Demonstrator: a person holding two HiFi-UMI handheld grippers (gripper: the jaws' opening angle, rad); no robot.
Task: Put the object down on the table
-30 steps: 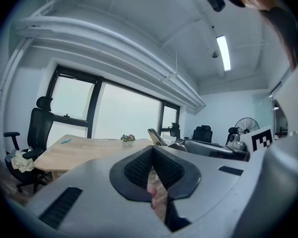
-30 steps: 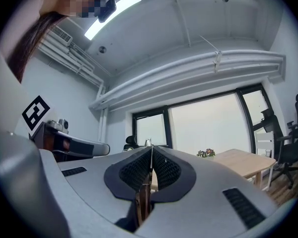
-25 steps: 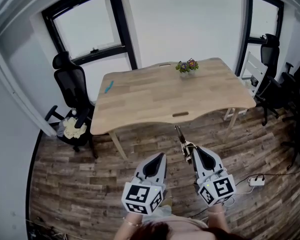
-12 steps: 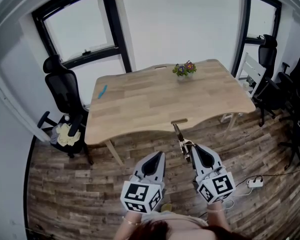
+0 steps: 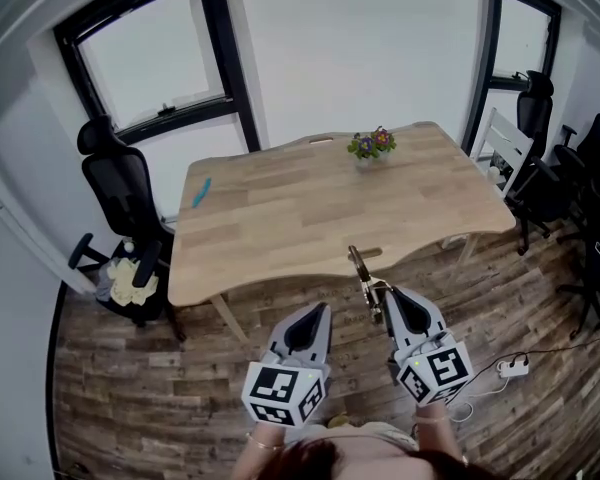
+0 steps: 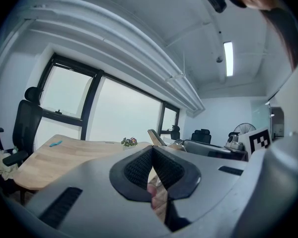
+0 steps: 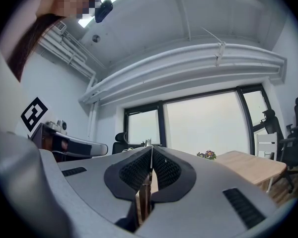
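Note:
A slim brownish metal tool [image 5: 360, 273] sticks forward out of my right gripper [image 5: 387, 300], whose jaws are shut on its rear end. In the right gripper view the tool [image 7: 142, 198] shows as a thin strip pinched between the pads. Its tip reaches the front edge of the wooden table [image 5: 280, 218], in the air at about the notch there. My left gripper [image 5: 318, 315] hangs beside it to the left, shut with nothing in it [image 6: 152, 148]. Both grippers are over the wood floor, short of the table.
On the table stand a small flower pot [image 5: 372, 145] at the back and a blue item [image 5: 200, 191] at the far left. A black office chair [image 5: 120, 198] stands left of the table, a white chair [image 5: 505, 148] and dark chairs right. A power strip [image 5: 507, 366] lies on the floor.
The table has drawn nearer in the head view; the tool's tip now meets its front edge. Both grippers keep their pose, and the grip on the tool is the same.

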